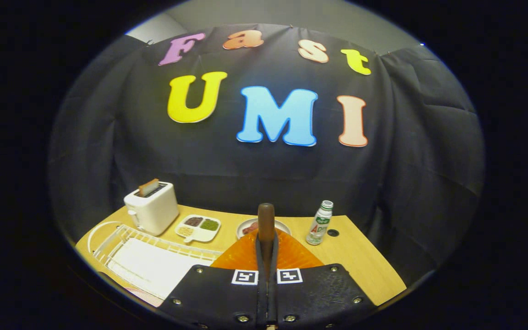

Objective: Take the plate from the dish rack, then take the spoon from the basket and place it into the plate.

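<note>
While the gripper [266, 256] sits low at the bottom centre of the frame, its fingers are clenched on a spoon's brown handle [266, 222], which stands upright. Just behind lies an orange plate [245, 254] on the wooden table [360, 261]. At lower left is the white rack [122, 243]; a toaster [151, 208], a divided dish [198, 228] and a bottle [320, 222] stand beyond.

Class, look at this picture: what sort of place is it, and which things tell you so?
Probably a mock kitchen counter set up in a booth: a white toaster with bread in its slot, a white wire dish rack, and a brown wooden spoon handle clamped between the gripper fingers, all above a wooden tabletop.
</note>
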